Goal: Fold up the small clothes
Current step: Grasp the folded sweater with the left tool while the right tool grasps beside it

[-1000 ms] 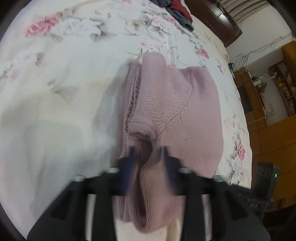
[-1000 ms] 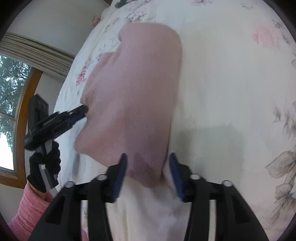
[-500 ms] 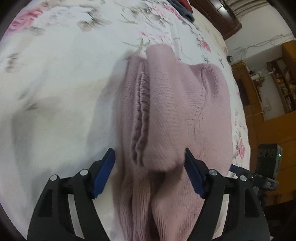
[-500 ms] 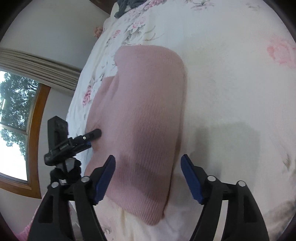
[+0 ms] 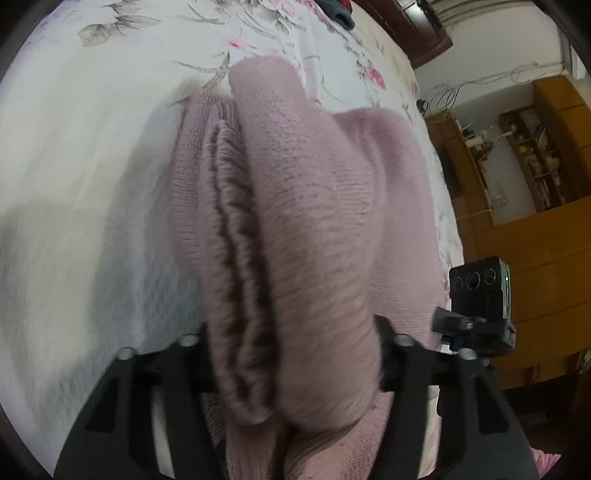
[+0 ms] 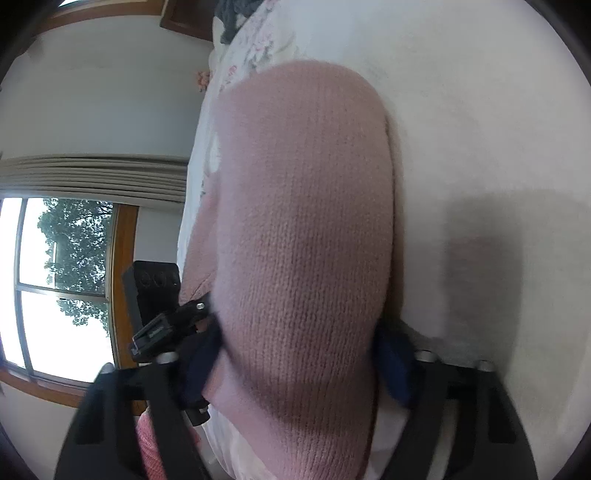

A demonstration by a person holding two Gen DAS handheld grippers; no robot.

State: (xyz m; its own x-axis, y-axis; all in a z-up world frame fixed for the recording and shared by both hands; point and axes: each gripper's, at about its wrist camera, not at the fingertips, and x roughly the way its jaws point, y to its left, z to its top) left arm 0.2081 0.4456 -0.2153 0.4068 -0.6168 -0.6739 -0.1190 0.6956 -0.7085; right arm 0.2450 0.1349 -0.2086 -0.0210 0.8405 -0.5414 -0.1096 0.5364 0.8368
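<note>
A dusty pink knitted sweater (image 5: 317,221) lies folded on a bed covered by a white sheet with a floral print (image 5: 92,147). In the left wrist view its thick folded layers bulge up close to the camera, with a ribbed edge (image 5: 236,236) running along the left side of the fold and a flatter layer spreading out to the right. The left gripper (image 5: 291,354) sits at the near end of the sweater with its two black fingers spread wide, one on each side of the folded bulk; whether they touch the knit cannot be told. In the right wrist view the same sweater (image 6: 306,229) fills the middle of the picture as a rounded, smooth knitted mound on the pale sheet (image 6: 480,129). The right gripper (image 6: 299,365) also has its fingers, which carry blue pads (image 6: 395,358), spread wide on either side of the mound's near end. Each view shows the other gripper's black camera block beside the sweater. At the edges are a wooden-framed window (image 6: 62,280) with trees outside, pleated curtains, wooden cabinets (image 5: 535,236), and dark clothes (image 5: 340,11) at the far end of the bed.
</note>
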